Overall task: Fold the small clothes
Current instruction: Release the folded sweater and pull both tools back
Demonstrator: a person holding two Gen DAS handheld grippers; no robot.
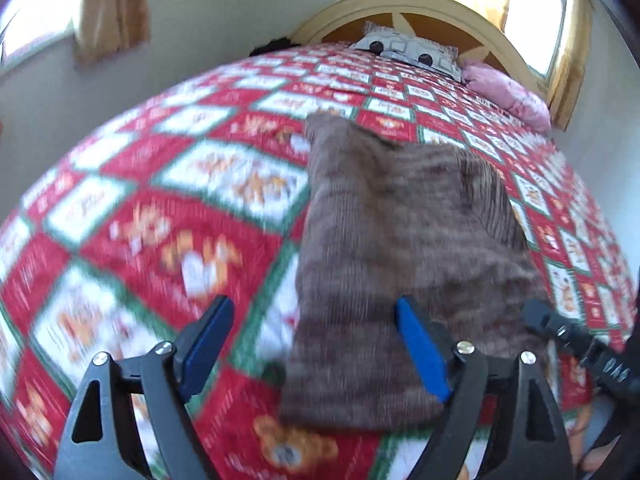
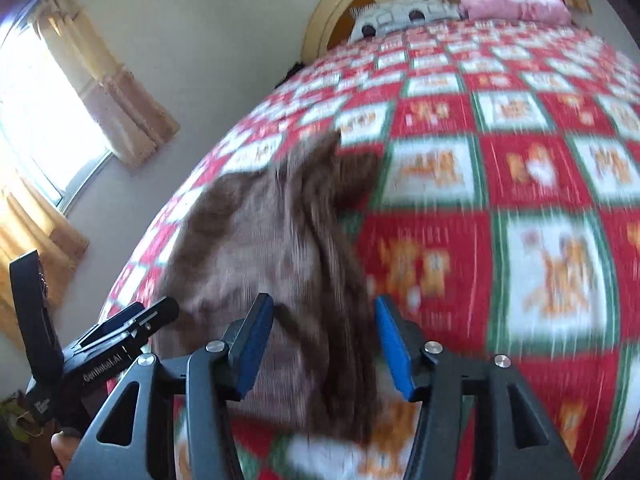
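Observation:
A small brown knit garment (image 1: 404, 248) lies flat on a red, white and green checked bedspread (image 1: 168, 216). My left gripper (image 1: 314, 312) is open, hovering over the garment's near left edge, with nothing between its blue pads. My right gripper (image 2: 324, 308) is open above the garment's (image 2: 272, 248) near right edge, which looks bunched into folds. The left gripper (image 2: 160, 312) shows at the left of the right wrist view; the right gripper (image 1: 536, 312) shows at the right of the left wrist view. Both views are motion-blurred.
At the bed's far end are a patterned pillow (image 1: 404, 50), a pink pillow (image 1: 508, 94) and a rounded yellow headboard (image 1: 400, 4). Curtained windows (image 2: 48, 120) flank the bed. The bedspread (image 2: 500, 200) extends wide on both sides of the garment.

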